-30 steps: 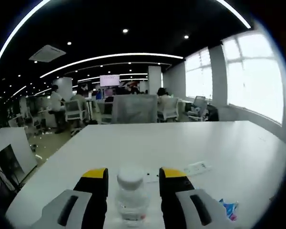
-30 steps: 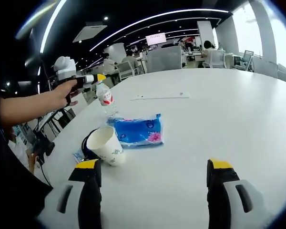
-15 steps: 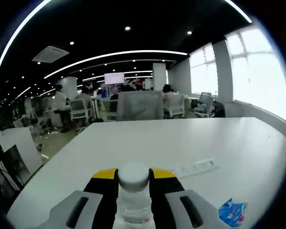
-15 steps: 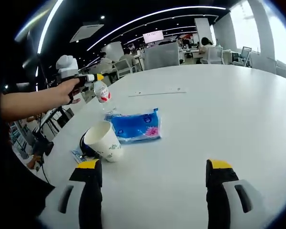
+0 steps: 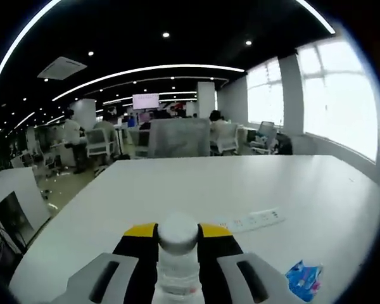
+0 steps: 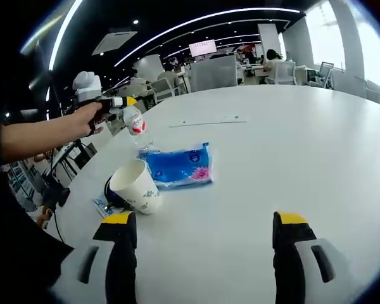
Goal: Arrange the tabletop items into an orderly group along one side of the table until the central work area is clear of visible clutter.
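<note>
- Left gripper view: the left hand-held gripper [image 5: 178,237] pinches a clear plastic bottle [image 5: 178,266] just under its white cap, with a yellow-tipped jaw pressed against each side of the neck.
- Beyond the bottle, a white power strip [image 5: 252,220] lies flat on the white worktop [image 5: 291,183].
- A small blue wrapper [image 5: 303,278] lies on the worktop at the lower right of this view.
- Behind the worktop is an open office with grey chairs [image 5: 177,137] and bright windows on the right.
- Right gripper view: the right hand-held gripper [image 6: 202,231] hangs over bare worktop with its jaws spread wide and nothing between them.
- A white paper cup [image 6: 135,187] leans tilted near the worktop's left edge, resting against a dark round thing behind it.
- A blue tissue pack [image 6: 177,166] lies flat just beside the cup, on its far side.
- Further left in this view, a person's hand [image 6: 88,119] holds the left hand-held gripper, which grips the red-labelled bottle near the tissue pack's far corner; whether the bottle's base touches the worktop cannot be told.
</note>
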`<state>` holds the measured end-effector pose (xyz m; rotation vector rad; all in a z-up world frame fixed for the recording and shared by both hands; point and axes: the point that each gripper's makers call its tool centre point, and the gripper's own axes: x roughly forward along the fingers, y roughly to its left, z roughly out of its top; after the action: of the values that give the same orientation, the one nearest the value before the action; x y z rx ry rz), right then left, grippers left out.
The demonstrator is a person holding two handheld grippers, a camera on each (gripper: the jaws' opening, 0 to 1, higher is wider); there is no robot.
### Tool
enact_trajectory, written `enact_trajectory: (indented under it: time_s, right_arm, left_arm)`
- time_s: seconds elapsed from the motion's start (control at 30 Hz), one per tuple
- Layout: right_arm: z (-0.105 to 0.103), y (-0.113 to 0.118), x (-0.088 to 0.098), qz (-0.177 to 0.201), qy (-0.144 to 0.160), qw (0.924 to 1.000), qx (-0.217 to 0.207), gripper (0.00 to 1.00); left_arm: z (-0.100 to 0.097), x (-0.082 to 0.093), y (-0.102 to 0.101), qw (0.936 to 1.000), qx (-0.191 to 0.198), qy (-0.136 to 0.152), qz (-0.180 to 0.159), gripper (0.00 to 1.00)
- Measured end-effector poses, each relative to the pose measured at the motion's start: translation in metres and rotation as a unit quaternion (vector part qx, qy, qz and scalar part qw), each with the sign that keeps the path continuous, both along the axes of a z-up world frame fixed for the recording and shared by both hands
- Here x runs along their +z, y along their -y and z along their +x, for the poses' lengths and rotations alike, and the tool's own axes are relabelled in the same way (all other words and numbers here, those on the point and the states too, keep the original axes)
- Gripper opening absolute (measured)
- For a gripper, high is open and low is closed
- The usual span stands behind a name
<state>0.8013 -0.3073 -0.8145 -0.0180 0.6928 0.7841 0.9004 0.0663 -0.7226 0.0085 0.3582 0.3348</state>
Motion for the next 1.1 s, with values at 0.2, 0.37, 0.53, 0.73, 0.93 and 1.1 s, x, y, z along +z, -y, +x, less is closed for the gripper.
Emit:
enact_trajectory:
  time_s: [0.2, 0.37, 0.53, 0.73, 0.93, 1.1]
  right_arm:
    - [0.001, 0.002, 0.001, 0.002, 0.002, 1.0000, -0.006, 0.85]
    - [0.000, 0.003, -0.001, 0.001, 0.001, 1.0000, -0.007, 0.85]
    - [-0.001, 0.002, 0.001, 0.002, 0.003, 1.0000, -0.005, 0.85]
    - [0.001, 0.000, 0.003, -0.001, 0.007, 1.0000, 0.000, 0.85]
    - [0.001, -0.001, 0.004, -0.006, 0.008, 0.9999, 0.003, 0.85]
    - [-0.001, -0.002, 0.002, -0.015, 0.007, 0.9998, 0.008, 0.84]
  left_arm:
    - [-0.002, 0.002, 0.001, 0.9997, -0.020, -0.005, -0.008, 0.20]
    - [0.000, 0.011, 0.012, 0.9928, -0.117, -0.003, -0.027, 0.20]
    - [-0.003, 0.016, 0.014, 0.9798, -0.193, -0.005, -0.050, 0.20]
    - [-0.004, 0.014, 0.011, 0.9584, -0.282, -0.028, -0.031, 0.20]
    - [-0.006, 0.012, 0.014, 0.9405, -0.335, -0.043, -0.034, 0.20]
    - [-0.010, 0.010, 0.029, 0.9156, -0.398, -0.060, -0.005, 0.20]
